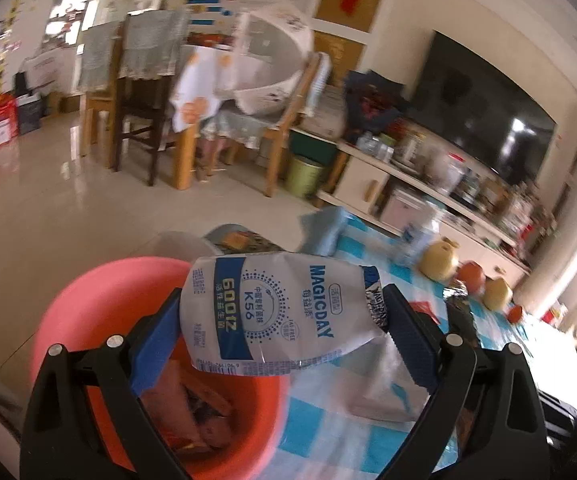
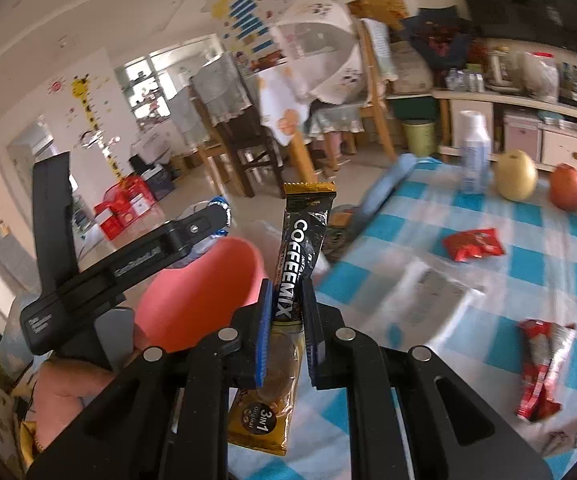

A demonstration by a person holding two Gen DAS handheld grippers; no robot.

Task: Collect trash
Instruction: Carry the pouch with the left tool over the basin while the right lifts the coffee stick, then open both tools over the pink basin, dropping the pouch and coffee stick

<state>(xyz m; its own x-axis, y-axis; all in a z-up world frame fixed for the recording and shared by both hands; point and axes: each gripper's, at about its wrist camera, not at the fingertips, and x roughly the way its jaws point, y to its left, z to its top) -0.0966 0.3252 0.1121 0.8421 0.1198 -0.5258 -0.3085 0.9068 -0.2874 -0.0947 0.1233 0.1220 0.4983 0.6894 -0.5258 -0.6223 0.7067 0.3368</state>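
Observation:
My left gripper (image 1: 284, 312) is shut on a crumpled white and blue Magicday pouch (image 1: 276, 308) and holds it above the pink bucket (image 1: 88, 304), which has wrappers inside. My right gripper (image 2: 288, 288) is shut on a black and gold Coffeemix sachet (image 2: 300, 248), held upright just right of the pink bucket (image 2: 192, 300). The left gripper's body (image 2: 100, 268) shows at the left of the right wrist view. Two red wrappers (image 2: 472, 244) (image 2: 540, 364) and a clear plastic wrapper (image 2: 432, 292) lie on the blue checked tablecloth (image 2: 548, 280).
On the table stand a white bottle (image 2: 474, 152), two yellow pears (image 2: 514, 176) and a red apple (image 2: 564, 188). A blue cloth (image 2: 384, 188) lies at the far edge. Chairs, a dining table, a green bin (image 2: 420, 136) and a TV cabinet stand beyond.

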